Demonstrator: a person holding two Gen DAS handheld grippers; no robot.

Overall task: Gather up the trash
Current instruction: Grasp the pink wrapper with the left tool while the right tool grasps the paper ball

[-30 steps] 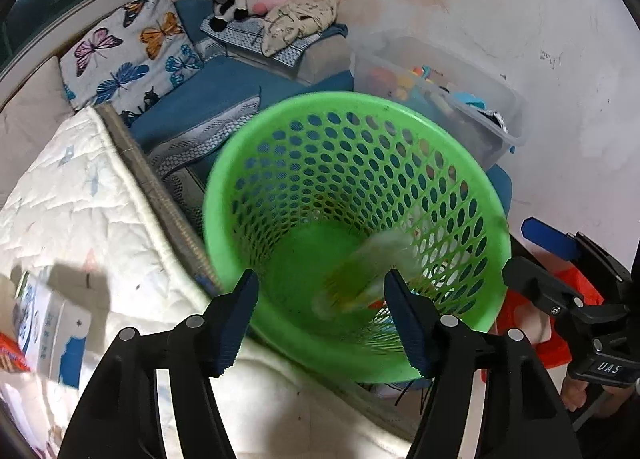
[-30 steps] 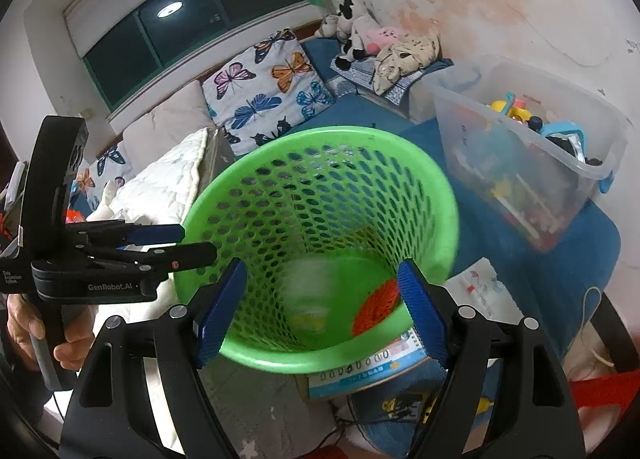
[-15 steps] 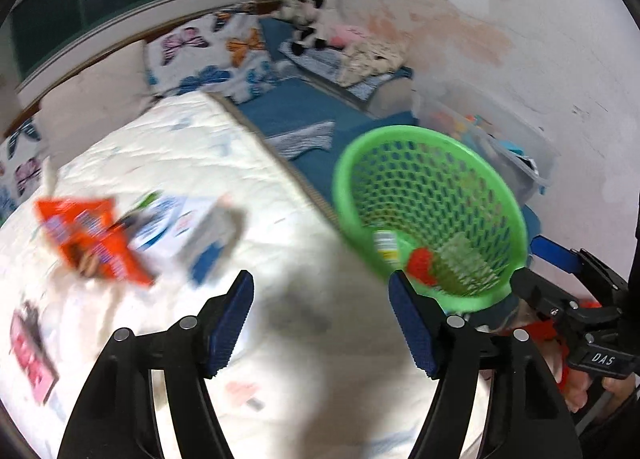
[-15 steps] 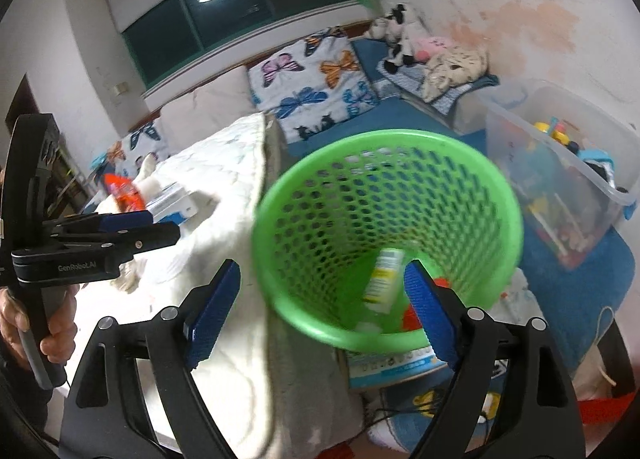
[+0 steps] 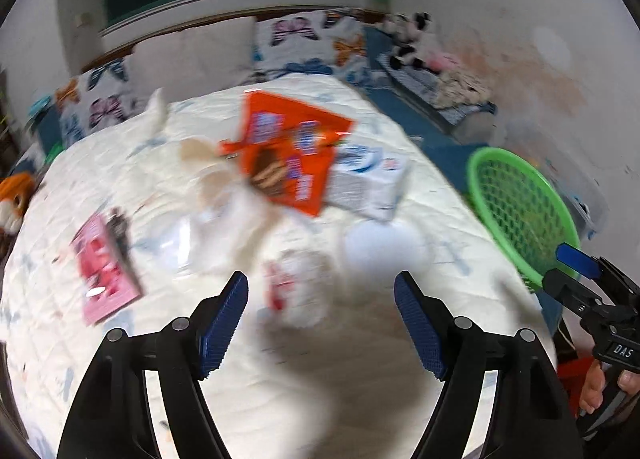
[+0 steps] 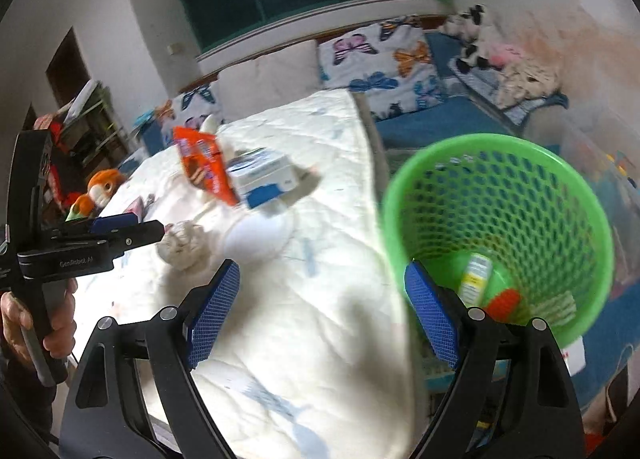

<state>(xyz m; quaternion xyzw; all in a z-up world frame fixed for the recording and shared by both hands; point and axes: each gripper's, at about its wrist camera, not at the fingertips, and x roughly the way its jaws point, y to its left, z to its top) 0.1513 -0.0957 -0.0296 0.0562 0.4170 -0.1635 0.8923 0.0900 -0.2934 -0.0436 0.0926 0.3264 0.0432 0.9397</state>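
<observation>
Here, the white quilted bed (image 5: pixel 400 399) fills most of both views, and the green mesh basket (image 6: pixel 500 227) stands just off its edge, with a small bottle (image 6: pixel 476 277) and red scraps in its bottom; the left gripper (image 5: pixel 320 311) hangs over the bed with jaws spread and empty, and the right gripper (image 6: pixel 322 307) is likewise spread, straddling the bed's edge beside the basket. Ahead of the left gripper lie an orange snack wrapper (image 5: pixel 288 157), a white carton (image 5: pixel 368 183), a pink packet (image 5: pixel 104 271) and, nearest its fingers, a crumpled wrapper (image 5: pixel 298 287), blurred.
</observation>
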